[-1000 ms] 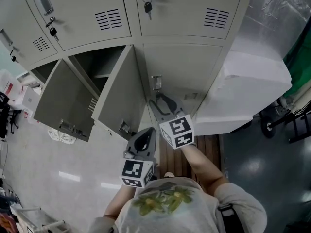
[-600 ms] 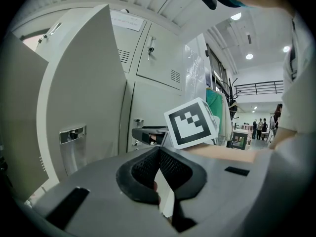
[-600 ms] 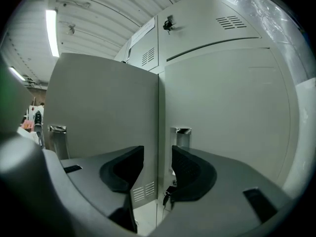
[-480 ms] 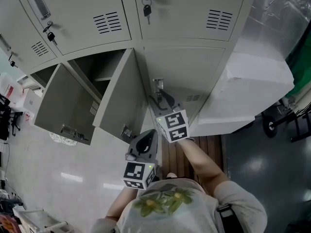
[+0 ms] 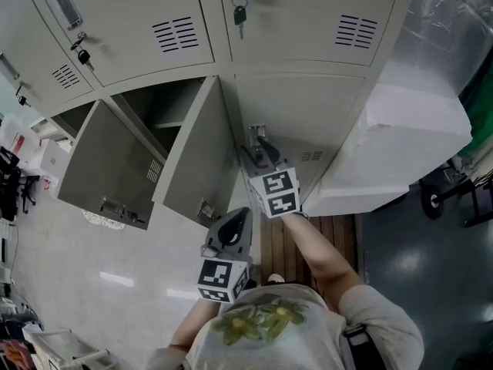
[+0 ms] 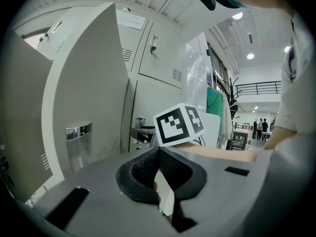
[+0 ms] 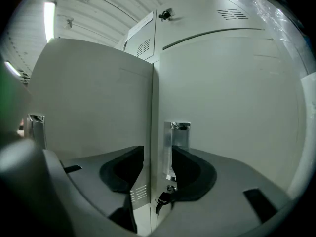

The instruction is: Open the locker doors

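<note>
Standing shut, the lower right locker door [image 5: 308, 118] is left to open. Its handle [image 7: 177, 137] sits between the parted jaws of the right gripper [image 7: 158, 162], not yet clamped. The middle lower door [image 5: 196, 156] and left lower door [image 5: 104, 168] hang open; the upper right door [image 5: 300, 14] is shut. The left gripper [image 5: 229, 233] hangs back near the middle lower door, jaws together, empty.

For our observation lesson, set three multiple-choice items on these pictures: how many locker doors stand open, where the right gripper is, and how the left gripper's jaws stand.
1. Open locker doors number: A one; B two; C three.
2. The right gripper is at: A an open door's edge; B the closed lower door's handle; C the left gripper.
3. The left gripper's jaws are: A wide apart; B shut on the handle; C shut, empty.
Key: B, two lower doors swing out; B, the handle shows between its parted jaws; C, they meet with nothing between.
</note>
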Available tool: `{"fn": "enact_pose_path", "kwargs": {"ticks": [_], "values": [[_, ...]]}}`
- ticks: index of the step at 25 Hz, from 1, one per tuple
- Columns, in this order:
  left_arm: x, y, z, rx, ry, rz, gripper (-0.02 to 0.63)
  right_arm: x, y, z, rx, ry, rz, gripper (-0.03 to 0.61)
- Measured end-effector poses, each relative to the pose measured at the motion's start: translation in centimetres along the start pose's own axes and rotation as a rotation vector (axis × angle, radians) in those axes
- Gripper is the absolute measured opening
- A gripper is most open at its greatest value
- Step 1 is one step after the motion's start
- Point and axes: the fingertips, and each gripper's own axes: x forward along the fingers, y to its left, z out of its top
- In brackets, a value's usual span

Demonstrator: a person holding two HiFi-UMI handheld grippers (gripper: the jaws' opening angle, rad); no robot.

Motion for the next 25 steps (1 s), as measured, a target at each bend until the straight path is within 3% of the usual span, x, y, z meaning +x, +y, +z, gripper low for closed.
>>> {"fn": "enact_pose_path", "kwargs": {"ticks": [10,25], "values": [[-0.1,0.3,-0.3,-0.005,0.012,-0.002,0.028,1.7,-0.7,-1.3,0.036,0.018,-0.019,0.169],[0.5,0.1,-0.3,-0.004,0.018,-0.016,0.028,1.4,0.0,-1.8,0.027,0.032,0.039,0.167]]}}
